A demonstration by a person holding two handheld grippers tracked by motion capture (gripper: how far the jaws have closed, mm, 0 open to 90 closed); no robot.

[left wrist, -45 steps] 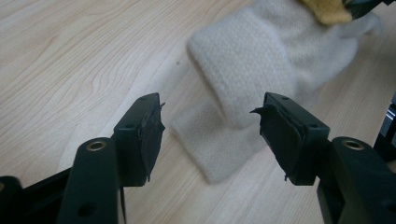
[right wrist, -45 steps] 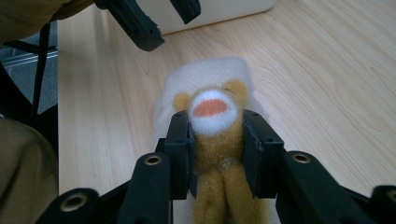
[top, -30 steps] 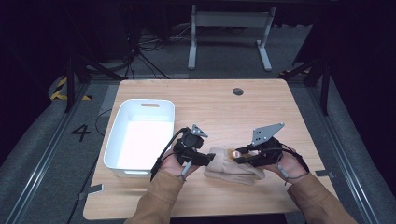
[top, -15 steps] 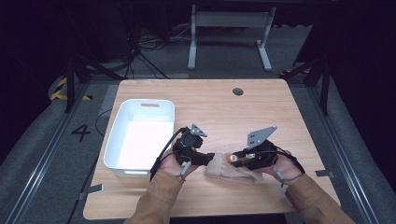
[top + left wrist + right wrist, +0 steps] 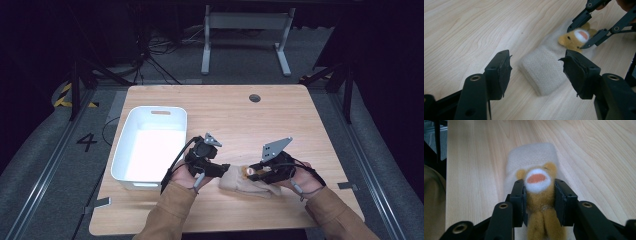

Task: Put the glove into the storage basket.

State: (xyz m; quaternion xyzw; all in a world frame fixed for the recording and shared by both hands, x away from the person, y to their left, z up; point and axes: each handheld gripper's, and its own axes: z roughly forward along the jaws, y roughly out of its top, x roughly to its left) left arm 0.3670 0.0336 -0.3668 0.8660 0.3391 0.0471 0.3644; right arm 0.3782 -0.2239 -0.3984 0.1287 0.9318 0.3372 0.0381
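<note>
White bin (image 5: pixel 150 145) on wooden table (image 5: pixel 280 120), numbered floor (image 5: pixel 87 142)

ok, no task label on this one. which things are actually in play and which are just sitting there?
In play, as far as I can judge:
- right claw, shut on the yellow plush toy
- cream fabric pouch under the toy
- left claw, open around the pouch's end

Just sitting there:
- white bin, apparently empty, untouched
- wooden table
</note>
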